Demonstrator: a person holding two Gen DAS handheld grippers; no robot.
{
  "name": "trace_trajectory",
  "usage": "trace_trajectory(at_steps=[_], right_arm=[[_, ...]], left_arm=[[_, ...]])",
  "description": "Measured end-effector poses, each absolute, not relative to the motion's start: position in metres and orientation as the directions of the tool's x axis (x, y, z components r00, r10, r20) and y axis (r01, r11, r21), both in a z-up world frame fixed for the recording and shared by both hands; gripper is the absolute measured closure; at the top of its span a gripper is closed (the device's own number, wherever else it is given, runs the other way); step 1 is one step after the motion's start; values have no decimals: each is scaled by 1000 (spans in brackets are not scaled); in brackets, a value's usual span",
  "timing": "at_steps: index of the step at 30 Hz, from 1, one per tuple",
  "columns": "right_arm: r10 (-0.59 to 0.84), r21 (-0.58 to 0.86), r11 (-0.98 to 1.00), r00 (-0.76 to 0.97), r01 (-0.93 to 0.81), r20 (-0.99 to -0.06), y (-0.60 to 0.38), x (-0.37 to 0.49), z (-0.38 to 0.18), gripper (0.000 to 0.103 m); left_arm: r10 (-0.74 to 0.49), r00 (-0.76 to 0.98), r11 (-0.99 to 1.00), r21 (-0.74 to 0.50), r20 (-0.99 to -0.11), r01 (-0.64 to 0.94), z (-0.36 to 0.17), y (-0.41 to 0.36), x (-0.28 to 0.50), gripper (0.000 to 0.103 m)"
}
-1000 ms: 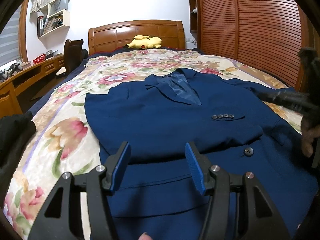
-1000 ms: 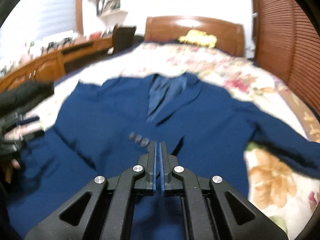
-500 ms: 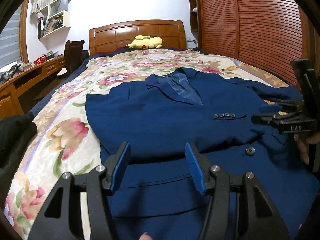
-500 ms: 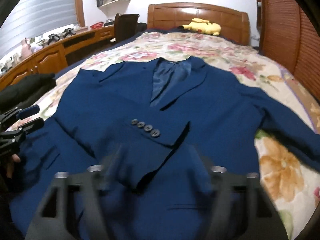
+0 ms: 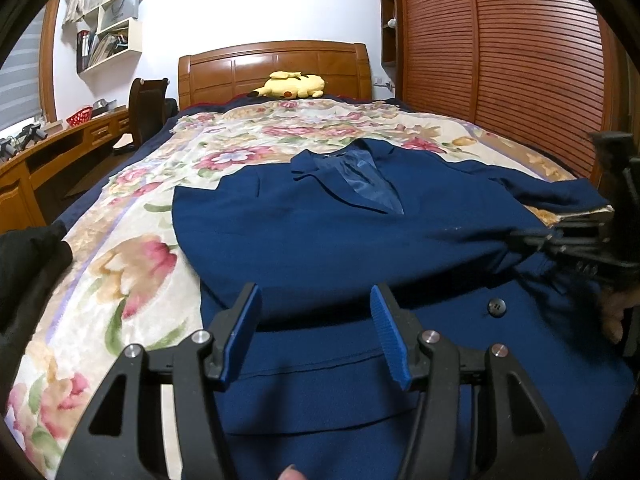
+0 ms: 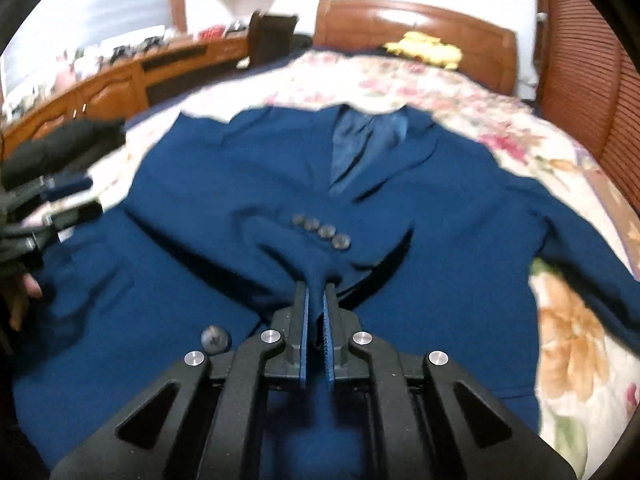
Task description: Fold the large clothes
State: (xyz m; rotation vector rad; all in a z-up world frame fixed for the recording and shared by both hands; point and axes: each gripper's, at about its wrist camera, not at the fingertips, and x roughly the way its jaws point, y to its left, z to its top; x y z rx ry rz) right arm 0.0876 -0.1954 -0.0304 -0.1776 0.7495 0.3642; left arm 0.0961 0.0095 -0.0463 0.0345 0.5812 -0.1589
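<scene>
The right gripper (image 6: 316, 300) was clamped on the cuff of the navy wool suit jacket (image 6: 224, 184), whose sleeve lay folded across its chest. The left gripper (image 5: 316, 320) hovered half open over the hem, holding nothing. The jacket lay on a floral bedspread (image 5: 120, 264); beyond sat what seemed a yellow plush toy (image 5: 290, 85).

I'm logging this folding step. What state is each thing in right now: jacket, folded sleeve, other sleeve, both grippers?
Blue jacket: flat on the bed, front up.
Sleeve cuff: folded across the chest, pinched.
Other sleeve: stretched outward, unfolded.
Right gripper: shut on the cuff.
Left gripper: open, empty, above the hem.
</scene>
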Motion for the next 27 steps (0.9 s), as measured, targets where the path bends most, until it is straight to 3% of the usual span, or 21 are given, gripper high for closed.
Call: trace_trajectory(at_steps=[13, 23, 27], right_arm=[[-30, -314, 930, 811, -192, -585, -228, 54, 34, 102], [-50, -286, 935, 718, -211, -695, -250, 34, -11, 101], [-41, -260, 944, 714, -201, -699, -256, 23, -14, 75]], left_arm=[[-146, 843, 985, 4, -518, 174, -35, 17, 84, 47], [-152, 842, 986, -25, -517, 163, -32, 27, 83, 47], [-156, 843, 986, -29, -515, 165, -31, 27, 83, 47]])
